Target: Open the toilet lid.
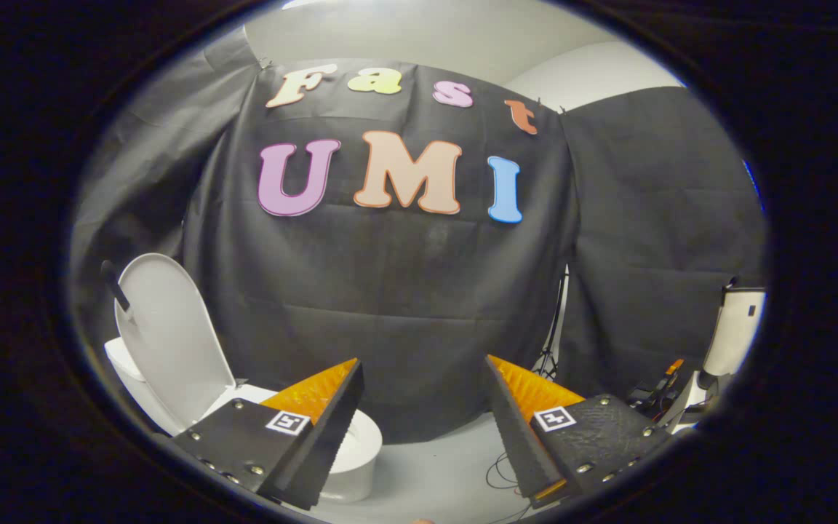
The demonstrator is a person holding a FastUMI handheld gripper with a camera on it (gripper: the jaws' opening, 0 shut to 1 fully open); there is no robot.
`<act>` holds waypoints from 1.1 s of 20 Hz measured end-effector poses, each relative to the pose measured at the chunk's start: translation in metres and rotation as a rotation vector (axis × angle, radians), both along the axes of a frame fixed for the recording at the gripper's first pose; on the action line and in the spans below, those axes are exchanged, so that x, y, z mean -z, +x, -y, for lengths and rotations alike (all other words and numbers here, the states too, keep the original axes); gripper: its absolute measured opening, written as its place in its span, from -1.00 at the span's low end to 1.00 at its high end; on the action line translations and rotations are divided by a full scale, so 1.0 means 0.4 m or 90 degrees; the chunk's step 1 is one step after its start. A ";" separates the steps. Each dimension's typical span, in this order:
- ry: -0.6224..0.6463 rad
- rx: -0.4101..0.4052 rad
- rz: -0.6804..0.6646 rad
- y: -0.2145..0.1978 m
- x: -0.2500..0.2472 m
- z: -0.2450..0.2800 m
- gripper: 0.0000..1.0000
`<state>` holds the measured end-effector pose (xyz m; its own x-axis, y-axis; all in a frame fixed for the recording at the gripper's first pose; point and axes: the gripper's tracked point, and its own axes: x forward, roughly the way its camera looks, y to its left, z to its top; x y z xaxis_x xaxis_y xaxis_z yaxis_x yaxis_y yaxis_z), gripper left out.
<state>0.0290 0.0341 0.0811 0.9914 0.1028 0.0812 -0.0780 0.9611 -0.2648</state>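
Toilet lid [168, 338]: raised upright, seen at ten o'clock from the fingers.
Toilet [361, 444]: partly hidden behind one finger.
Gripper [423, 367]: fingers spread apart, nothing grasped.

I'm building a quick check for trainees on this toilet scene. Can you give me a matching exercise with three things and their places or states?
Things:
1. toilet lid
2. gripper
3. cables

Descriptions:
A. open, with nothing between its fingers
B. raised upright, standing above the bowl
C. lying loose on the floor near the right finger

Pairs: 1-B, 2-A, 3-C
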 end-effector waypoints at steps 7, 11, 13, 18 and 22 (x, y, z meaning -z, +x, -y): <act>-0.017 0.023 -0.036 0.056 0.062 0.120 0.93; -0.021 0.035 -0.045 0.056 0.094 0.170 0.93; -0.028 0.049 -0.060 0.050 0.123 0.201 0.93; 0.010 0.063 -0.039 0.039 0.103 0.229 0.93; 0.013 0.062 -0.035 0.033 0.098 0.229 0.93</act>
